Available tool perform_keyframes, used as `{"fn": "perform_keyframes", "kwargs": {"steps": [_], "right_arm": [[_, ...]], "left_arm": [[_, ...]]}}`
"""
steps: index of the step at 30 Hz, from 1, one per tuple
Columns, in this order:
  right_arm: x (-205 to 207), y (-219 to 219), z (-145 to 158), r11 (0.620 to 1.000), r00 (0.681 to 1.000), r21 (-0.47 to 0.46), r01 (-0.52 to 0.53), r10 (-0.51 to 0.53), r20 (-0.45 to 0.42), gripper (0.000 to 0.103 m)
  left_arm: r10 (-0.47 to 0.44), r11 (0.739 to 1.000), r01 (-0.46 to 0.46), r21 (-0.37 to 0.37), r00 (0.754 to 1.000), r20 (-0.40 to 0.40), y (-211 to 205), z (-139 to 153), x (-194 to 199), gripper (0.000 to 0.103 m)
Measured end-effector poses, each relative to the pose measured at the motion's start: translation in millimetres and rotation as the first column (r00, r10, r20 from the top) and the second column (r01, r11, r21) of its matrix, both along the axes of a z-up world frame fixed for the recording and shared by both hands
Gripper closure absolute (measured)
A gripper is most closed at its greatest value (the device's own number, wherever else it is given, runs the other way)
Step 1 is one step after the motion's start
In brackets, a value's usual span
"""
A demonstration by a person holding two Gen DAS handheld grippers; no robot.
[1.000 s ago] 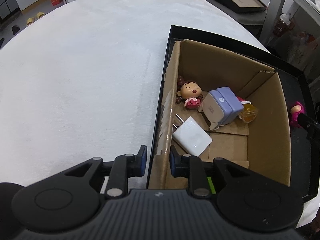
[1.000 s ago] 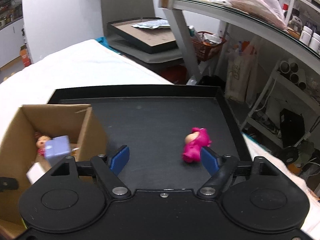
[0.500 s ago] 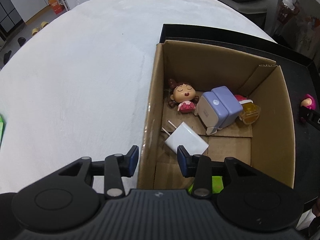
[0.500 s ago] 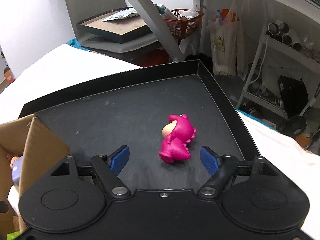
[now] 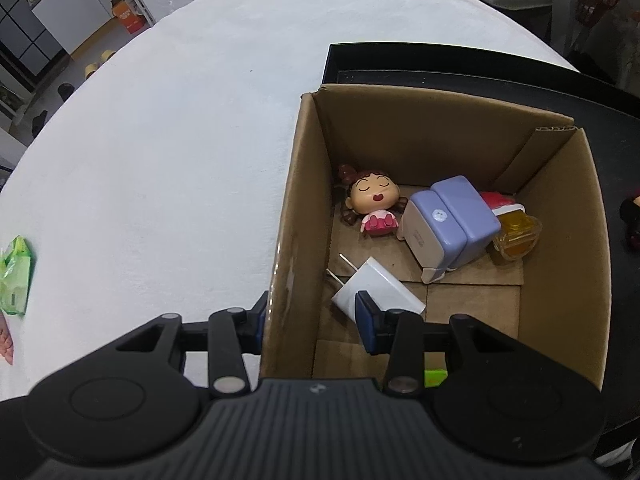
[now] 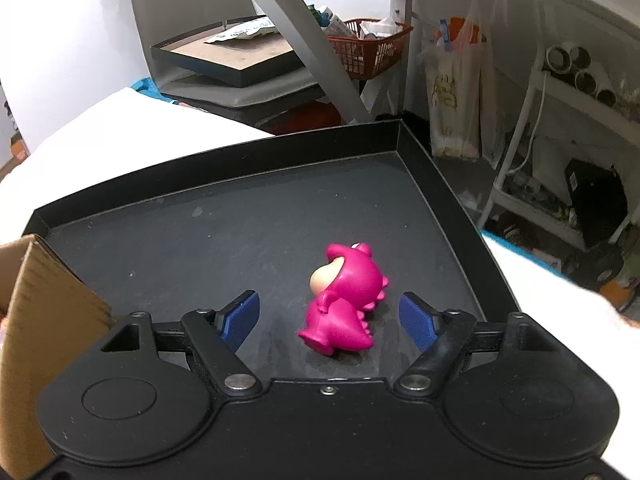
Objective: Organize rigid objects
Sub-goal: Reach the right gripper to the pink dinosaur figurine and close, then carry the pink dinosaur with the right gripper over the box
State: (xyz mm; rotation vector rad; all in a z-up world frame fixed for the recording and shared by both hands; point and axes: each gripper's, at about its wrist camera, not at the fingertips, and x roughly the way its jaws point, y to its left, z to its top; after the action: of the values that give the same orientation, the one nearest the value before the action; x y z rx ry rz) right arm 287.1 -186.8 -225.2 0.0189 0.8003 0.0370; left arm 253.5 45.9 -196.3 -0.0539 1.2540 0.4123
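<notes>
While the pink dinosaur figure (image 6: pixel 343 300) lies on its side in the lower centre of the right wrist view, on the black tray (image 6: pixel 224 232), the step in hand is judged to be its pick-up for the cardboard box (image 5: pixel 560 264). For a sound grasp, the pads should be lowered level with the rounded body and closed across its widest part, not on the small spines or the feet, since a smooth hard toy is likely to squirt out of an off-centre pinch. Contact with the box corner at the lower left of that view should be avoided on the lift.

At the lower centre of the left wrist view, the left hand-held gripper (image 5: pixel 312 316) is seen with its jaws apart, straddling the near left wall of the box; whether the pads press the cardboard cannot be told. Inside the box, a doll figure (image 5: pixel 374 204), a white charger (image 5: pixel 376 290) and a lilac case (image 5: pixel 450 224) are already lodged.

In the right wrist view, the right hand-held gripper (image 6: pixel 328 320) is held wide apart around the dinosaur, touching nothing.
</notes>
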Motion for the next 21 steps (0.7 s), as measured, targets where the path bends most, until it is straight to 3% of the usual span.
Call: {"fn": "perform_keyframes", "kwargs": {"steps": [2, 3, 4, 21], "right_arm": [[1, -1, -2, 1.000, 1.000, 0.002, -0.007, 0.007, 0.000, 0.041], [1, -2, -3, 1.000, 1.000, 0.013, -0.010, 0.010, -0.008, 0.062], [1, -3, -5, 0.999, 1.000, 0.032, -0.019, 0.020, -0.020, 0.069], [-29, -20, 22, 0.997, 0.998, 0.083, -0.007, 0.003, 0.055, 0.070]], "left_arm": [[0.003, 1.000, -0.003, 0.005, 1.000, 0.002, -1, 1, -2, 0.061], [0.001, 1.000, -0.001, 0.010, 1.000, 0.001, -2, 2, -2, 0.061], [0.000, 1.000, 0.000, 0.014, 1.000, 0.000, -3, 3, -4, 0.061], [-0.004, 1.000, 0.005, -0.016, 0.999, 0.034, -7, 15, -30, 0.061]]}}
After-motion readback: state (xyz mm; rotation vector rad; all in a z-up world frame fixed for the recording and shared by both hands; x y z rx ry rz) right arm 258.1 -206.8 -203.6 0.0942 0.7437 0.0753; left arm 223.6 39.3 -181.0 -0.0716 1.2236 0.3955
